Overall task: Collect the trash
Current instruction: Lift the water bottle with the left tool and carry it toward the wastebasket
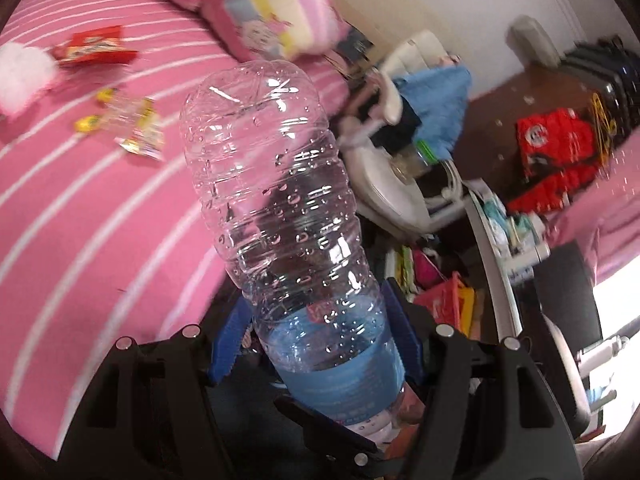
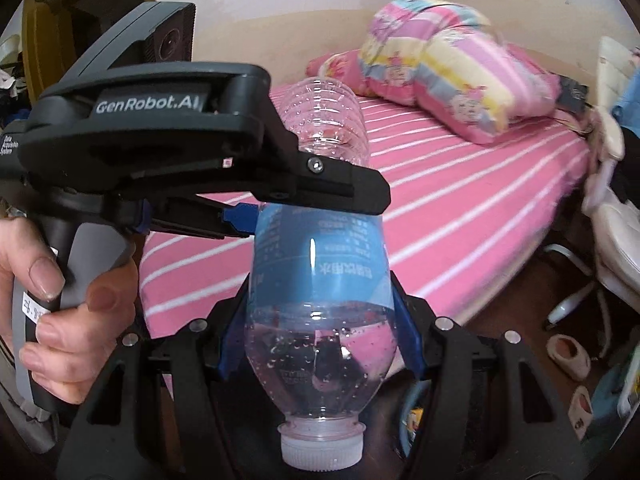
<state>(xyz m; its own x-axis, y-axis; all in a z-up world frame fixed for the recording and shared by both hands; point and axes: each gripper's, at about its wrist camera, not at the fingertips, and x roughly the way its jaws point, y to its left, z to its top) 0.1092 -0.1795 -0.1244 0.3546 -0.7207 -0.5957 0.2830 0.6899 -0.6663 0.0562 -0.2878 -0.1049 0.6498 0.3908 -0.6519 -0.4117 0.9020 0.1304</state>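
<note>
Clear ribbed plastic bottle (image 1: 280,208) with blue label sits clamped in both our left gripper (image 1: 316,344) and right gripper (image 2: 320,332), steadying it for carrying off the pink striped bed (image 1: 100,220).

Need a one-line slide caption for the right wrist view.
Both claws clamp a clear plastic water bottle, white cap toward the camera, above a pink striped bed.

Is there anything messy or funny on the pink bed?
Yes. Snack wrappers lie scattered on the bed. Oddly, both claws, left and right, grip one bottle, held cap toward the camera.
</note>
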